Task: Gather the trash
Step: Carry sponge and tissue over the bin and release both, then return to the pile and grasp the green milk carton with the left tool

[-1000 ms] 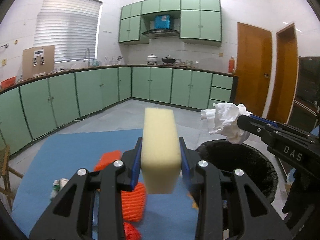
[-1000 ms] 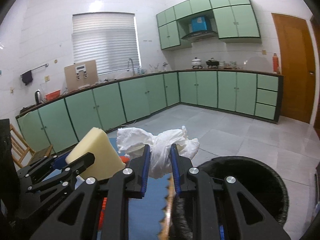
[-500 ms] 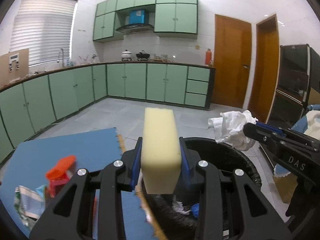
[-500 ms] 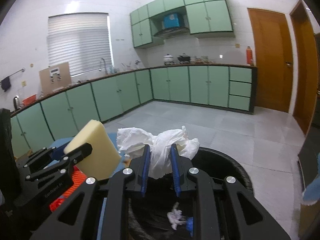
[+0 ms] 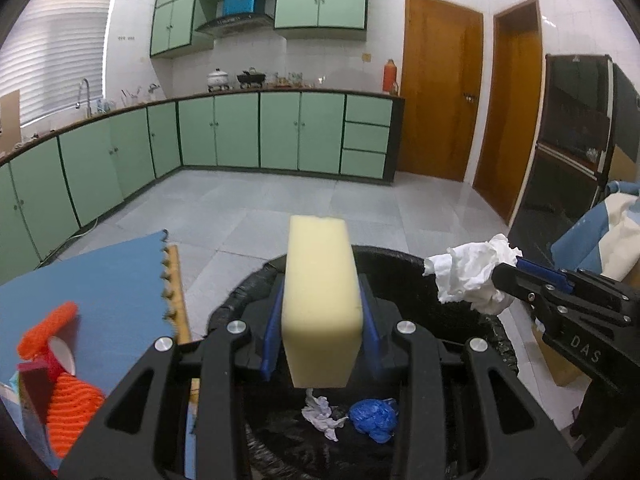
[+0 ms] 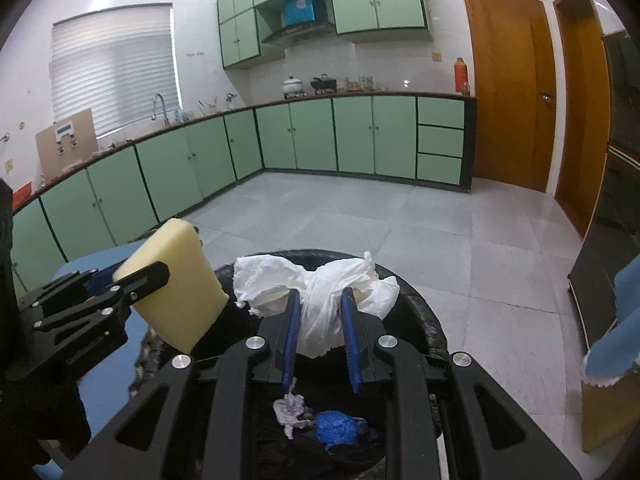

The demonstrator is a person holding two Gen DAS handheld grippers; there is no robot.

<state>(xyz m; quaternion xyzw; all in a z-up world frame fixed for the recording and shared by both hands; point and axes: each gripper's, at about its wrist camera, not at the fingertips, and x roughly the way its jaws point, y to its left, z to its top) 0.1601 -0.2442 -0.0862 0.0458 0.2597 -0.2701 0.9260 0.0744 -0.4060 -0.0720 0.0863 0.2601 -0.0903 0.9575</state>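
My left gripper (image 5: 320,312) is shut on a pale yellow sponge block (image 5: 320,300), held upright over the black-lined trash bin (image 5: 400,264). My right gripper (image 6: 320,312) is shut on a crumpled white tissue (image 6: 320,288) above the same bin (image 6: 416,316). Each gripper shows in the other's view: the right gripper (image 5: 516,276) with the tissue (image 5: 472,276) at the right, the left gripper (image 6: 132,280) with the sponge (image 6: 176,280) at the left. Inside the bin lie a small white paper scrap (image 5: 320,416) and a blue crumpled wad (image 5: 374,420).
A blue mat (image 5: 100,280) lies left of the bin, with an orange knitted item (image 5: 68,400) and other bits on it. Green cabinets (image 5: 260,132) line the far walls, and wooden doors (image 5: 440,92) stand at the right. A dark appliance (image 5: 572,160) and blue-white cloth (image 5: 600,236) are at far right.
Both grippers have swung right from over the blue mat to above the trash bin and dipped lower. Bin contents have come into sight. Sponge and tissue remain gripped.
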